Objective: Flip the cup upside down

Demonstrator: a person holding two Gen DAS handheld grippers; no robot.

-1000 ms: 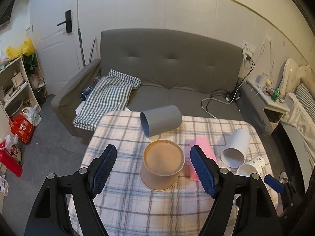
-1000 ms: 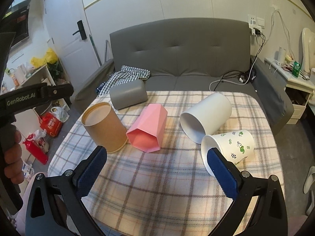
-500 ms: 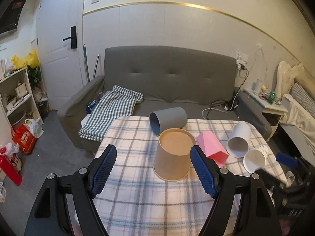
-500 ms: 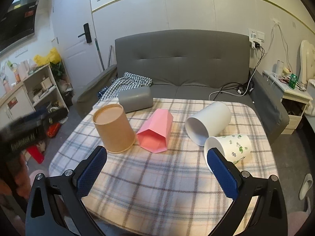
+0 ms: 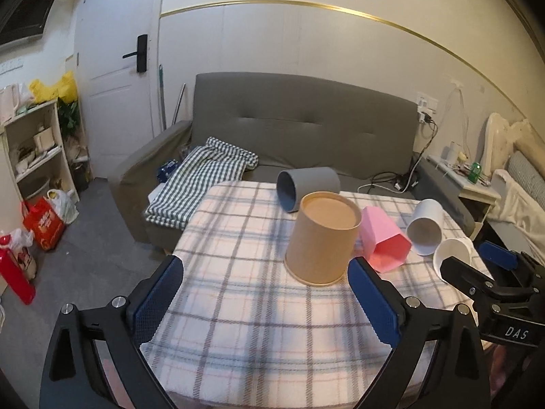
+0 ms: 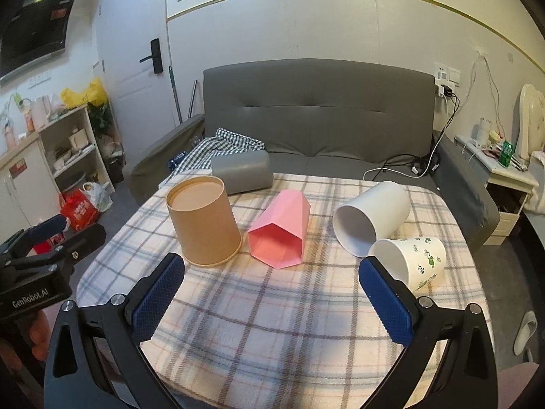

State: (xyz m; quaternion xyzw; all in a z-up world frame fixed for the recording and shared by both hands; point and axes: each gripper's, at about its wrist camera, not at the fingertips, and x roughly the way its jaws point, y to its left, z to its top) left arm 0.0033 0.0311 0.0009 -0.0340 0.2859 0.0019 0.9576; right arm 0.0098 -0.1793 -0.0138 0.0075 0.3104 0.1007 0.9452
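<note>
A brown paper cup (image 5: 322, 238) stands upside down on the plaid table (image 5: 238, 306); it also shows in the right wrist view (image 6: 204, 220). A pink faceted cup (image 6: 279, 231), a grey cup (image 6: 242, 172), a white cup (image 6: 371, 218) and a leaf-print cup (image 6: 412, 260) lie on their sides. My left gripper (image 5: 265, 301) is open and empty, near the table's front edge, short of the brown cup. My right gripper (image 6: 272, 300) is open and empty, in front of the pink cup.
A grey sofa (image 6: 323, 126) with a checked cloth (image 5: 201, 177) stands behind the table. A shelf unit (image 5: 37, 150) and bags (image 5: 44, 225) are on the floor at the left. A bedside table (image 6: 504, 177) is at the right.
Both grippers have pulled back and away from the cups toward the table's front edge. The brown cup stays upside down; the other cups have not moved.
</note>
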